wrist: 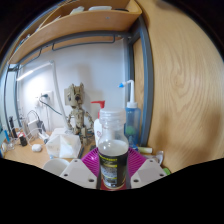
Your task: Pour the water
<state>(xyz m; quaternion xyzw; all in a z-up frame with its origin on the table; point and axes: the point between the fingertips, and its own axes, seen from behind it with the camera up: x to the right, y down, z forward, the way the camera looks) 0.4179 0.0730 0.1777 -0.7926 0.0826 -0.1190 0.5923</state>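
We can read no text anywhere. The bottle between the gripper fingers carries a dark label, but its print is too small for us to make out.

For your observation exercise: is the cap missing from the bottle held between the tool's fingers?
No: the bottle, gripped in the tool, carries a white cap on its neck.

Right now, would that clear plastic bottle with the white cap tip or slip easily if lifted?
The clear plastic bottle looks tall and narrow, so probably tippy. It seems partly filled with dark liquid low down, which may steady it. Its smooth wall might slide against the gripper fingers around it.
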